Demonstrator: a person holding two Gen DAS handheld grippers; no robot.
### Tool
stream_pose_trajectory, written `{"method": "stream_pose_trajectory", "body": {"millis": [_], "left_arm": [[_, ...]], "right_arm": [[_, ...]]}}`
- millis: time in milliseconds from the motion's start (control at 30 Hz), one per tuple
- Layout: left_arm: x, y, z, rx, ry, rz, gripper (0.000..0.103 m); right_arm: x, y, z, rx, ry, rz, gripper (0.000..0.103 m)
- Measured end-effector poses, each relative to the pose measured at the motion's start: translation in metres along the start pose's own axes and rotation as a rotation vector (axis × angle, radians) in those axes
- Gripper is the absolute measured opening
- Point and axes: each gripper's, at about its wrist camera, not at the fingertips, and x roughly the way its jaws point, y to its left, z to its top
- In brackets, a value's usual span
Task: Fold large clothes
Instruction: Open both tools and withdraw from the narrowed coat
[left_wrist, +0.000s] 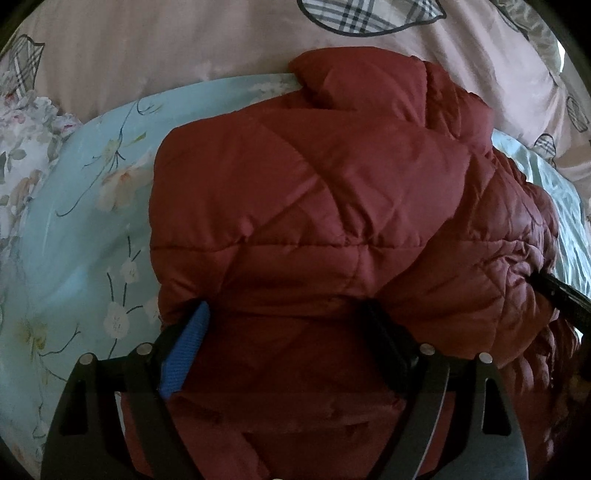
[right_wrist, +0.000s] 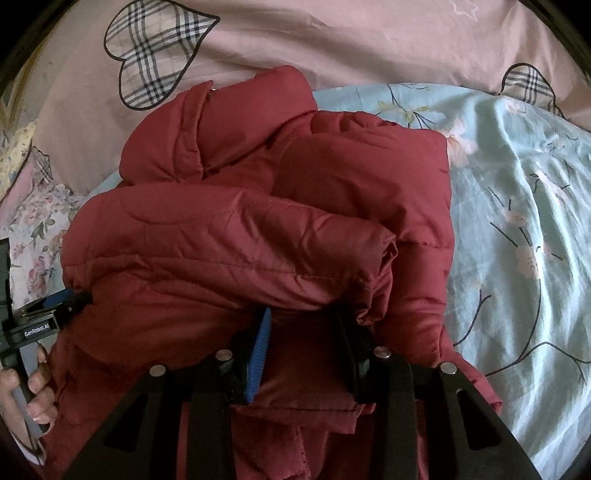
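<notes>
a: jacket (left_wrist: 314, 221), dark red and quilted, lies bunched on the pale blue floral sheet (left_wrist: 85, 206) of the bed. where does it sit against the tongs?

b: right up against both. in the left wrist view the left tongs (left_wrist: 288, 325) stand fairly wide, with a thick fold of the jacket's near edge filling the gap between the blue pad (left_wrist: 188, 350) and the black finger on the other side. both press into the padding, so they seem to grip it.

a: and the other pair?

b: the right tongs (right_wrist: 303, 328) are narrower, closed on a fold of the same jacket at its near edge, blue pad (right_wrist: 258, 354) on one side, black finger opposite. a puffy roll of the jacket hangs over their tips.

a: how does the jacket look?

b: diamond stitching, shiny fabric, folded over on itself in several layers. a collar or hood lump sits at its far end, touching the pink cover with plaid hearts (right_wrist: 155, 51) beyond the jacket.

a: hands?

b: in the right wrist view the left hand (right_wrist: 26, 398) shows at the jacket's left, fingers wrapped round a grey handle, with the left tongs' black body reaching into the jacket's side. the right hand cannot be seen.
</notes>
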Motion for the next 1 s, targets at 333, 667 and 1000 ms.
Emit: {"method": "stream_pose_trajectory", "body": {"millis": [333, 667, 1000], "left_arm": [[-0.042, 0.021, -0.016, -0.059, -0.021, -0.028, 0.086], [-0.091, 0.042, -0.061, -0.1, -0.016, -0.06, 0.086], [-0.122, 0.041, -0.12, -0.068, 0.014, -0.047, 0.086]], "right_arm": [[-0.057, 0.001, -0.008, 0.031, 0.01, 0.086, 0.056], [-0.113, -0.007, -0.05, -0.007, 0.033, 0.109, 0.064], [-0.149, -0.019, -0.096, 0.014, 0.046, 0.094, 0.073]]}}
